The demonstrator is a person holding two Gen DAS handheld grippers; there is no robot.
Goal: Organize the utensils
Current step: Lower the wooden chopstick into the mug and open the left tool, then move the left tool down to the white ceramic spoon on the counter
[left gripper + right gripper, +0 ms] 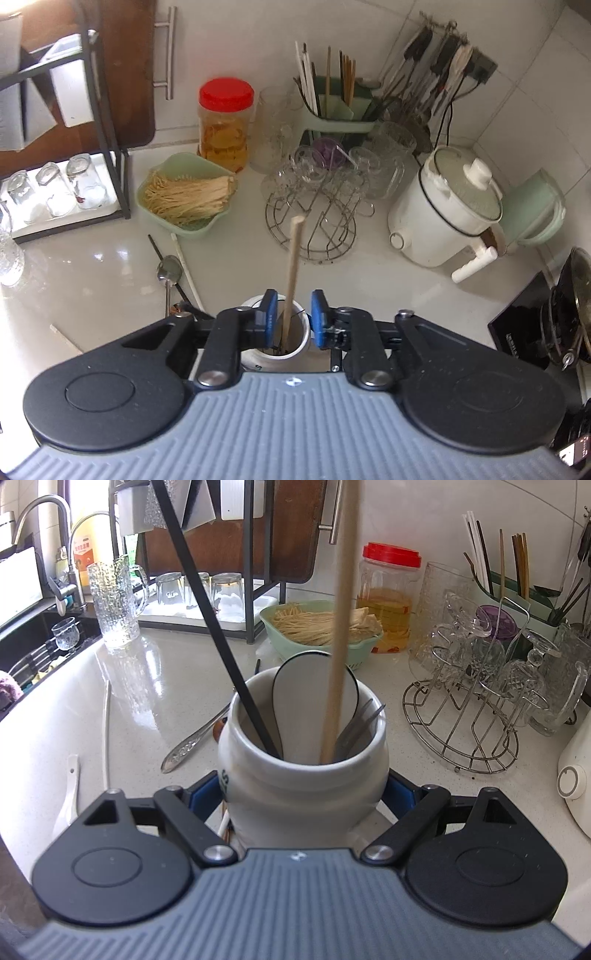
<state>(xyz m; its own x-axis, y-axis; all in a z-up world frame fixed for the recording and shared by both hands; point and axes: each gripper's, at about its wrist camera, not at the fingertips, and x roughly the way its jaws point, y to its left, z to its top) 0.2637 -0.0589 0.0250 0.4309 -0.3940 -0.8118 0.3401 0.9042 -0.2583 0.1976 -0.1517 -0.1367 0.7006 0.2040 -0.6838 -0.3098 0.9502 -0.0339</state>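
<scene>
A white ceramic jar [303, 775] stands on the pale counter, and my right gripper [303, 797] is shut on its sides. In it are a wooden chopstick [338, 646], a black chopstick [221, 646], a white spoon [314, 686] and a fork [358, 723]. My left gripper [293, 315] hovers over the jar [299, 345]. Its blue pads [269, 314] stand on either side of the wooden chopstick [293, 266] without touching it. Loose on the counter lie a metal spoon [169, 271], a white chopstick [186, 266], a black chopstick [162, 258] and a white spoon [70, 794].
Behind the jar sit a green bowl of noodles [184, 195], a red-lidded jar [225, 122], a wire rack of glasses [314, 206], a white cooker [443, 214] and a green utensil drainer [332, 110]. A sink [33, 646] lies at the left in the right wrist view.
</scene>
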